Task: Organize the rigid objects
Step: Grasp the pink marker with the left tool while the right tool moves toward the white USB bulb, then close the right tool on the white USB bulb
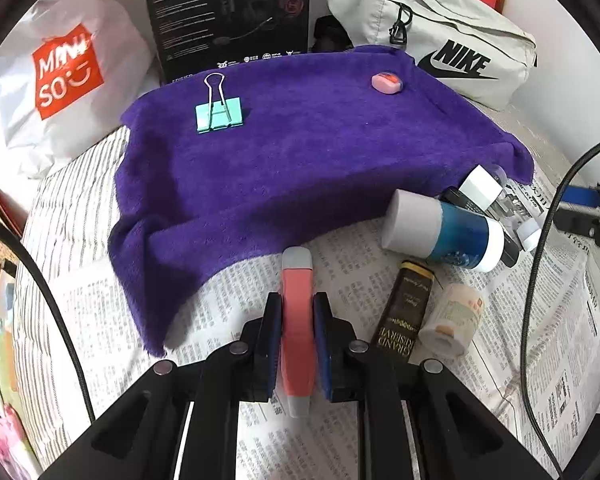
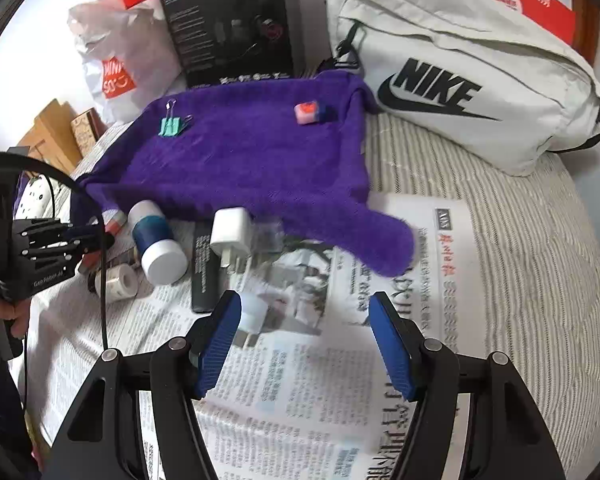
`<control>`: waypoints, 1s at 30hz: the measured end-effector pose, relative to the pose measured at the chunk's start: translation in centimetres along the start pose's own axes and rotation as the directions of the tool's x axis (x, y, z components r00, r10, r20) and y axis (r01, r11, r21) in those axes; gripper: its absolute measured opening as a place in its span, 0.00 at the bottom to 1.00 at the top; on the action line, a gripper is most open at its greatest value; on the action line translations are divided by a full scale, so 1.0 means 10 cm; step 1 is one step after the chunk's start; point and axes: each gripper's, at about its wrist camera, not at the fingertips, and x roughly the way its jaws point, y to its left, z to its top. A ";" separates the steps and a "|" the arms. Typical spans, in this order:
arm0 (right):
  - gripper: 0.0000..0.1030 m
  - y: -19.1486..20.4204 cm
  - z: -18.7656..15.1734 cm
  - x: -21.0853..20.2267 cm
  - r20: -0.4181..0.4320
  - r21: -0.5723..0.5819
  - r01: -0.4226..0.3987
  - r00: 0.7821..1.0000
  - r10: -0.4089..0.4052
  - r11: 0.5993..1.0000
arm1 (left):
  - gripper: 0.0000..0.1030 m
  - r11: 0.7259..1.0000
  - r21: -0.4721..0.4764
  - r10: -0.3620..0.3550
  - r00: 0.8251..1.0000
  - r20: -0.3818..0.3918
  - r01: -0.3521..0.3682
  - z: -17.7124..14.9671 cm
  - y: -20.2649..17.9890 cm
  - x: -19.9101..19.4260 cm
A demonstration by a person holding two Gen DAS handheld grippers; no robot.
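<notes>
At lower centre of the left wrist view, pink cutter (image 1: 297, 320) clamped by left gripper (image 1: 297, 344), right gripper (image 2: 306, 340) parted and empty over newspaper (image 2: 400, 280), binder clip (image 1: 219, 114) laid on purple towel (image 1: 300, 152).

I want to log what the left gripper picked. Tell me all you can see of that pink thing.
The pink item is slim and oblong, coral-pink with grey caps at both ends, smooth like plastic. It stands on edge, lengthwise along the left gripper, whose blue pads clamp its flat sides. Below it lies newspaper; whether it touches it is unclear.
</notes>
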 end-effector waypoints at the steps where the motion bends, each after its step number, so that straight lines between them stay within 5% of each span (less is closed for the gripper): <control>1: 0.64 0.03 -0.02 0.01 -0.004 -0.006 -0.015 1.000 0.015 1.000 | 0.15 1.000 -0.017 -0.005 1.000 0.002 0.005 -0.01 0.02 0.00; 7: 0.63 0.25 -0.06 0.18 -0.003 -0.030 -0.034 0.999 0.034 0.999 | 0.15 0.999 -0.034 0.006 1.000 0.012 -0.005 0.00 0.02 0.00; 12: 0.51 0.19 -0.06 0.33 -0.034 0.012 -0.020 0.999 0.020 1.000 | 0.15 0.999 -0.042 -0.008 1.000 0.017 0.009 -0.03 0.05 -0.02; 23: 0.50 0.12 -0.12 0.30 -0.022 -0.023 0.034 0.999 -0.035 0.999 | 0.16 0.999 -0.044 0.002 1.000 0.021 -0.001 -0.04 0.04 -0.03; 26: 0.40 0.19 -0.11 0.33 0.002 -0.070 0.068 0.998 -0.068 0.995 | 0.16 0.999 -0.044 0.001 1.000 0.021 0.000 -0.05 0.03 -0.03; 28: 0.25 0.20 -0.09 0.33 0.011 -0.081 0.066 0.998 -0.065 0.995 | 0.16 0.999 -0.046 0.000 1.000 0.021 0.001 -0.06 0.03 -0.03; 30: 0.24 0.18 -0.09 0.33 0.012 -0.083 0.052 0.999 -0.051 0.995 | 0.16 0.999 -0.048 -0.001 1.000 0.022 0.002 -0.06 0.03 -0.03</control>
